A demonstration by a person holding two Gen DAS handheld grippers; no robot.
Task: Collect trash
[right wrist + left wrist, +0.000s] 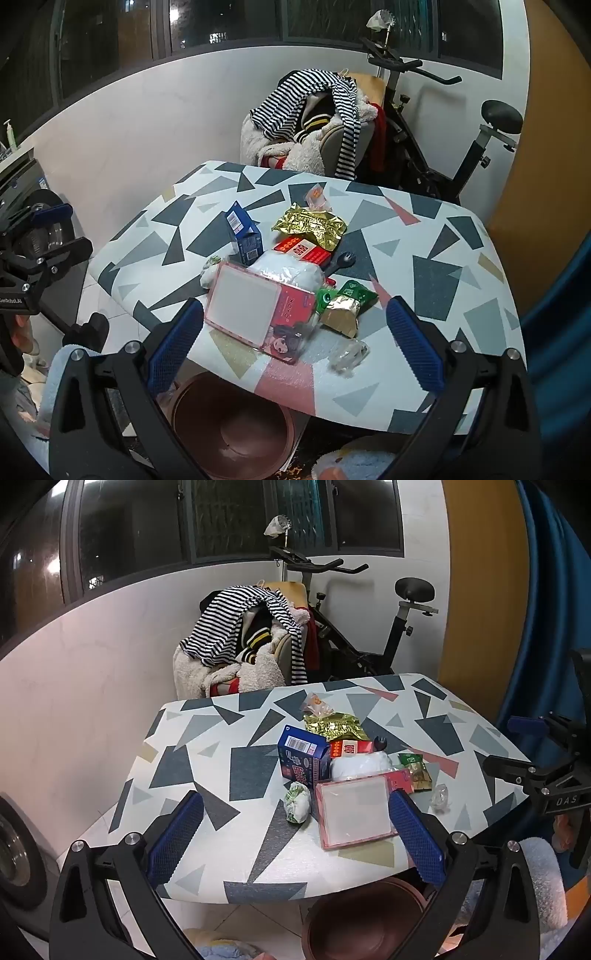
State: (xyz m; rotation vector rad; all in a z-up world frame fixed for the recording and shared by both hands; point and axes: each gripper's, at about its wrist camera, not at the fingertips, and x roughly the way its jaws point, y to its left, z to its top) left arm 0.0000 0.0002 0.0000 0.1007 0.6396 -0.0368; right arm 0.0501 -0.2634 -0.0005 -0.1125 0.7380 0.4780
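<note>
Both jaws stood wide apart and held nothing: the left gripper (295, 834) and the right gripper (294, 345) hung over the near edge of the table (207, 738), short of the trash.

Trash lay in one cluster at the table's middle, running toward the near edge. Nearest that edge was one pink box (255, 310) with a white face, its corner close to the rim. Touching or just beside it lay one white wad (360, 766), one crumpled green-and-white wrapper (297, 803), one blue carton (303, 753) standing upright, one red pack (303, 249), one black spork (341, 263), two small green packets (349, 293) beside one gold sachet (341, 315), and one clear crumpled wrapper (347, 354) near the rim. Farther back lay one gold foil bag (310, 223) and one small clear bag (318, 197).

Bare tabletop ran along the left, right and far edges. One brown bin (232, 424) stood on the floor under the near edge.
</note>
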